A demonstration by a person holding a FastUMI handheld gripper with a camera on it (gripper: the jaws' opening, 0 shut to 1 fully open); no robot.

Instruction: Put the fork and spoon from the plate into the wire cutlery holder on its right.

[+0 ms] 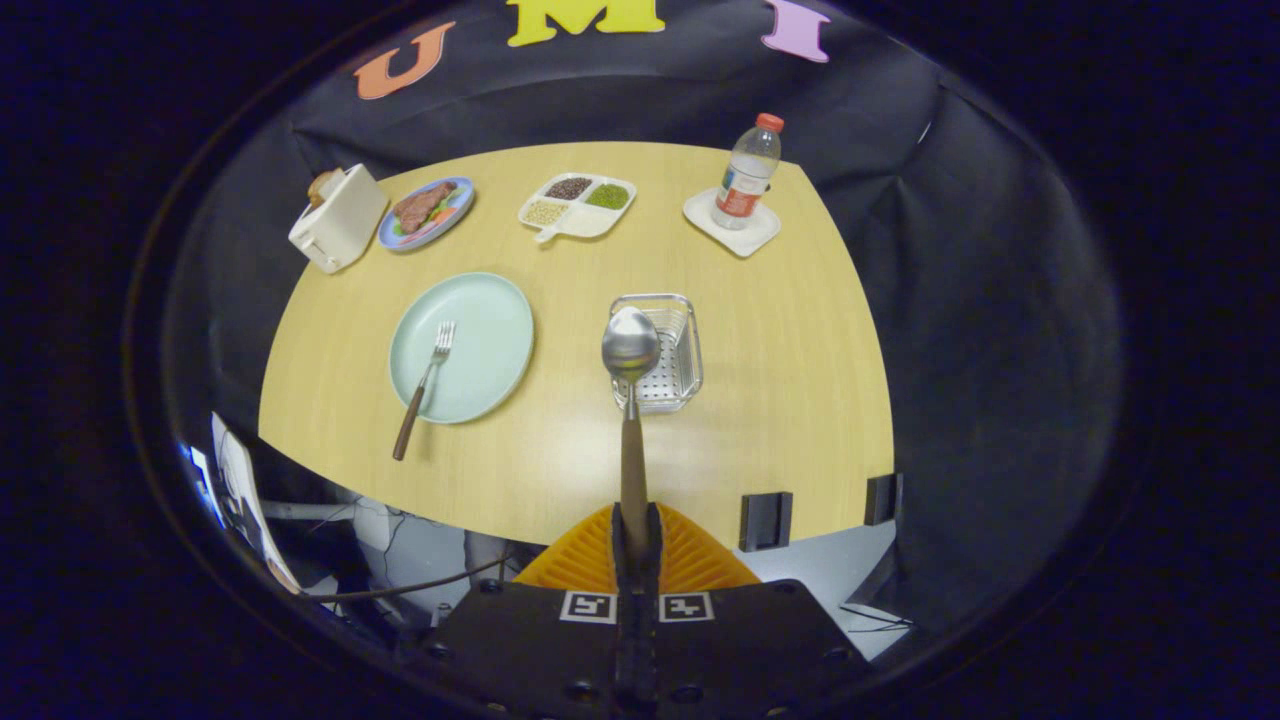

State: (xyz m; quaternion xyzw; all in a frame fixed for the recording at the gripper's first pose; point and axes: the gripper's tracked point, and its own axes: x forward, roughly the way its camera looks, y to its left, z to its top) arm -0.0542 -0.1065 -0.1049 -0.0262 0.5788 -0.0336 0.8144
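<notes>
Gripper view: jaws clamping glossy spoon (pixel 630 345)

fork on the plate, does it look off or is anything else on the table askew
Slightly. The fork lies tines-up on the green plate, but its brown handle overhangs the rim onto the table. Nothing looks spilled. The gripper is shut on the spoon, held over the wire cutlery holder.

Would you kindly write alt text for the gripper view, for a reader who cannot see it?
The claw is shut on a spoon by its handle, its bowl raised in front of the wire cutlery holder on a wooden table. To the holder's left, a fork lies on a pale green plate, its handle overhanging the rim.
</notes>
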